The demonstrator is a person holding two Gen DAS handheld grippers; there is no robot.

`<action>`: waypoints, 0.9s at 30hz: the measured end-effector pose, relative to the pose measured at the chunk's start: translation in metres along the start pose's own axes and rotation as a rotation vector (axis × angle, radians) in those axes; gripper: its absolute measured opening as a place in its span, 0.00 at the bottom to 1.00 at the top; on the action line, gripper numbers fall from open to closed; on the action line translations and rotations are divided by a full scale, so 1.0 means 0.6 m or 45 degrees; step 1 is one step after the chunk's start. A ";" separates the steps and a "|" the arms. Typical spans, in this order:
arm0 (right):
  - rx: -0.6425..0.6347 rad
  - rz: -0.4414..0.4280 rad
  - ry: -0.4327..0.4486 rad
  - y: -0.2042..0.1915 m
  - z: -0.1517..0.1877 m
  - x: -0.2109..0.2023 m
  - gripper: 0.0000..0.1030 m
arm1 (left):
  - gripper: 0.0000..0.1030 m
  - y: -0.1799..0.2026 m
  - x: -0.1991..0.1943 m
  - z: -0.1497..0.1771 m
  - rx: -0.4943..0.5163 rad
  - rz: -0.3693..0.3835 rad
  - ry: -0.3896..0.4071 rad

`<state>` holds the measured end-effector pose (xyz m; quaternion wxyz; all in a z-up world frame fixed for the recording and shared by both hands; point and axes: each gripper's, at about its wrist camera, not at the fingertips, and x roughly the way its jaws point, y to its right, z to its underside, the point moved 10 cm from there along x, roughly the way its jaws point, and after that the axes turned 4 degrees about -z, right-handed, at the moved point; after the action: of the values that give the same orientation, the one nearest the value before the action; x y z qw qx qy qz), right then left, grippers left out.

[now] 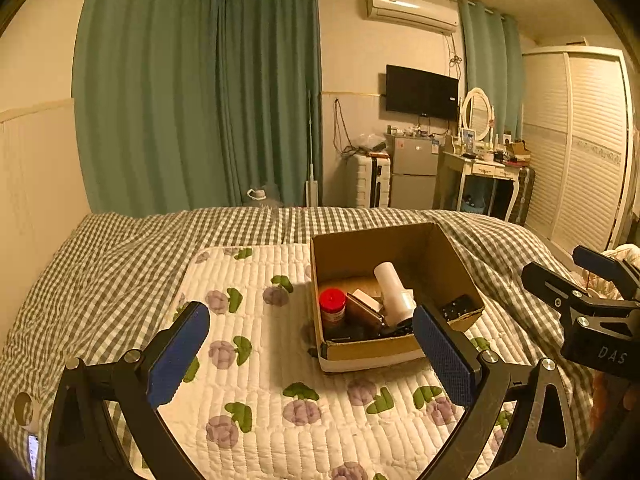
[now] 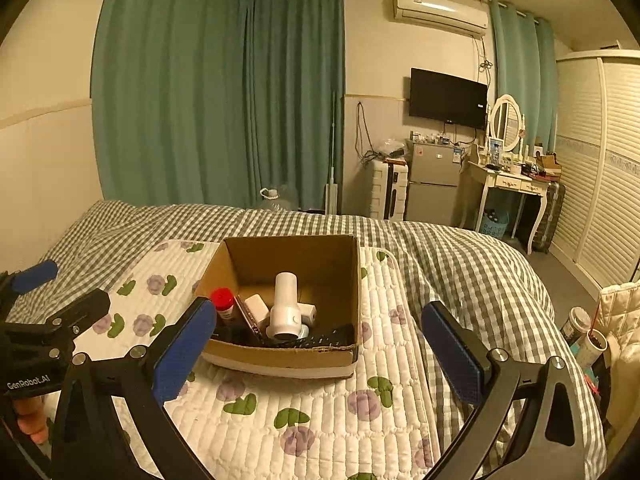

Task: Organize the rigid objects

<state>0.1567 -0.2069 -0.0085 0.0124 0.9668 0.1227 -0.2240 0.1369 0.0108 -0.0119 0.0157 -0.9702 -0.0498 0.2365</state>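
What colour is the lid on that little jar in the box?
Red. The jar's lid shows best in the left wrist view.

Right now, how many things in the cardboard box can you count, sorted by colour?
In the cardboard box:
Red-capped: 1, the jar
White: 3, the tall bottle and two small blocks
Brown: 1, the flat case
Black: 1, the remote
Total: 6

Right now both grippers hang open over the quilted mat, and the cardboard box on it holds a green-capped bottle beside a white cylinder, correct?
Not quite: the bottle's cap is red, as the right wrist view shows. The rest holds: left gripper and right gripper open, white cylinder in the cardboard box on the quilted mat.
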 end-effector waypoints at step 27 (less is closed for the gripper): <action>-0.011 0.024 -0.020 0.001 0.010 0.009 1.00 | 1.00 -0.008 0.010 0.010 -0.023 -0.004 -0.022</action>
<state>0.1591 -0.2069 -0.0163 0.0197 0.9660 0.1146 -0.2308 0.1389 0.0163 -0.0194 0.0069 -0.9682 -0.0537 0.2444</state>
